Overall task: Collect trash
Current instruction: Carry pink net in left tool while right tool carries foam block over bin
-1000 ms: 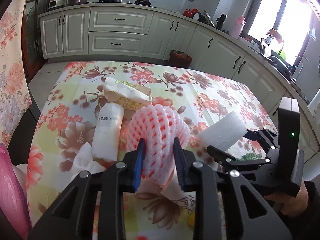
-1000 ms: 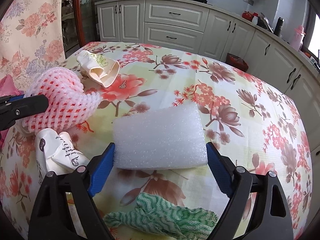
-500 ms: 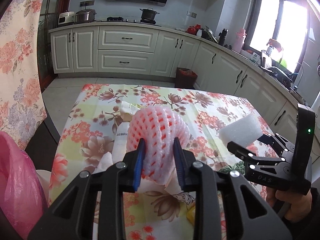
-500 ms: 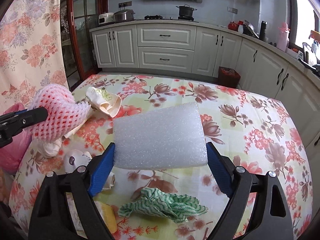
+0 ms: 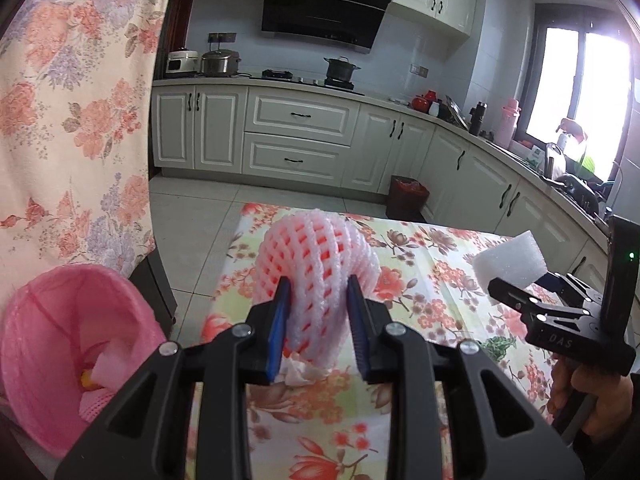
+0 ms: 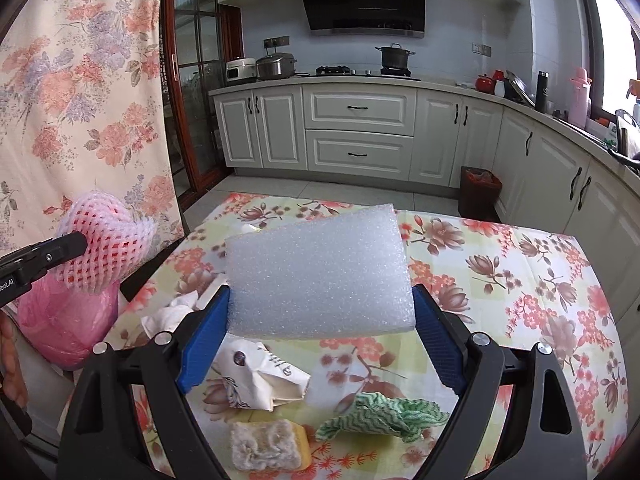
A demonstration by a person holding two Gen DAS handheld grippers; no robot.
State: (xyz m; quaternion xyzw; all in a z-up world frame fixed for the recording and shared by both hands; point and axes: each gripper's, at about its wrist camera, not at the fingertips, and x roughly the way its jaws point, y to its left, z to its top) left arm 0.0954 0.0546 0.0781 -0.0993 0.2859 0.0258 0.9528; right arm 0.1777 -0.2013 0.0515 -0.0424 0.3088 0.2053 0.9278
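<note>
My left gripper is shut on a pink foam fruit net, held up in the air over the table's left edge. A pink trash bag gapes open below it to the left, with scraps inside. In the right wrist view the same net hangs over that bag. My right gripper is shut on a wide white foam block, lifted above the floral tablecloth. The block also shows at the right of the left wrist view.
On the table lie a crumpled white paper cup, a yellow sponge, a green striped rag and a crumpled tissue. A floral curtain hangs at the left. Kitchen cabinets and a floor bin stand behind.
Both grippers have risen off the table with their loads. The left one has swung left, and the pink bag has come into view beneath the net.
</note>
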